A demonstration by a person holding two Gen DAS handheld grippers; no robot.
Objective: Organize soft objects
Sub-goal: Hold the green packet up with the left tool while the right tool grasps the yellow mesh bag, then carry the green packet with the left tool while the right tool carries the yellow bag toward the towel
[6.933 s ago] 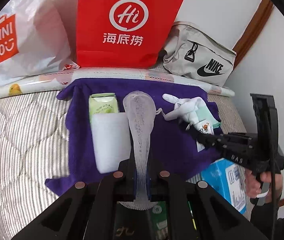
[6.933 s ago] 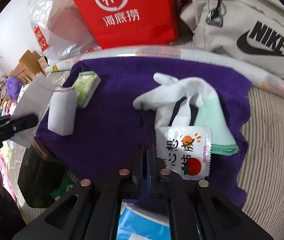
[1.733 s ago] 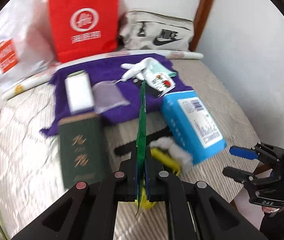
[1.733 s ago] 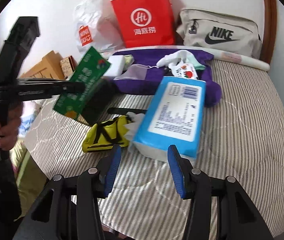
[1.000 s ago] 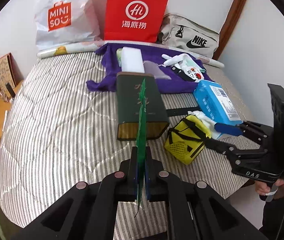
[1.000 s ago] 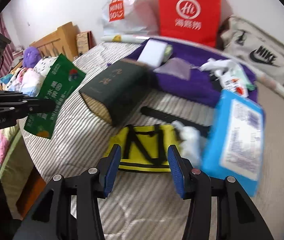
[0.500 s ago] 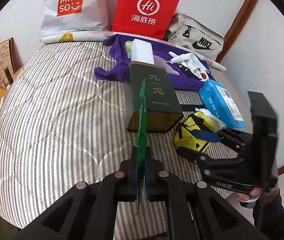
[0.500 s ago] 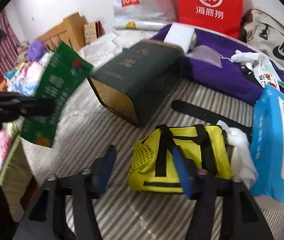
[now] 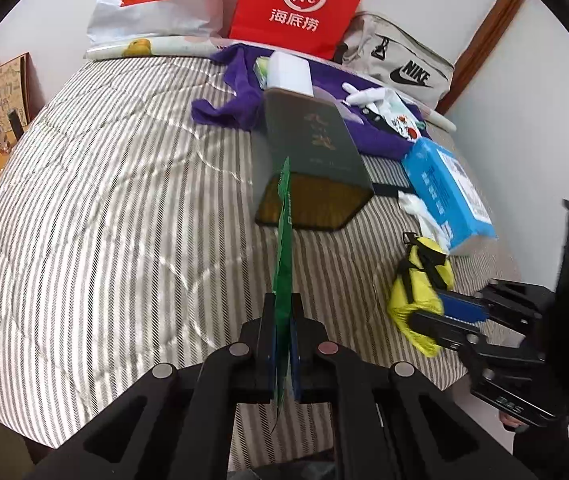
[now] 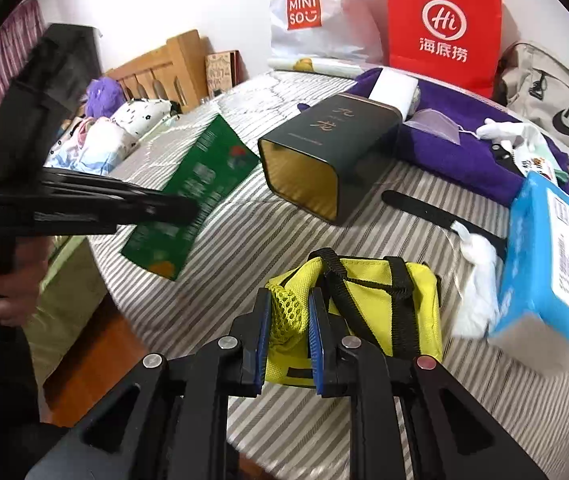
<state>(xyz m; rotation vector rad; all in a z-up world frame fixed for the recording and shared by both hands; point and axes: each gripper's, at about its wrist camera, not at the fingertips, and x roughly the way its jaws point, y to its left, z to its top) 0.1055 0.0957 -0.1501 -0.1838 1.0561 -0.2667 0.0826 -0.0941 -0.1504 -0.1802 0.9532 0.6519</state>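
Yellow pouch [image 10: 358,312] on the striped bed [image 9: 104,200]: right gripper [image 10: 286,336] closing on its mesh corner; left gripper [image 9: 282,344] clamps a green packet [image 10: 192,196], edge-on in its own view; wooden headboard [image 10: 164,68] shows only rightside.

A bed [image 9: 104,208] with a grey-and-white striped quilt carries everything. On it lie a purple cloth [image 10: 464,160], a dark green tin [image 10: 324,152] on its side, a yellow pouch [image 10: 368,312], a blue tissue pack [image 10: 552,264] and a black strap [image 10: 416,206]. At the far edge, against the wall, stand a red paper bag [image 9: 300,8], a white plastic bag [image 9: 152,0] and a beige bag [image 9: 400,68].
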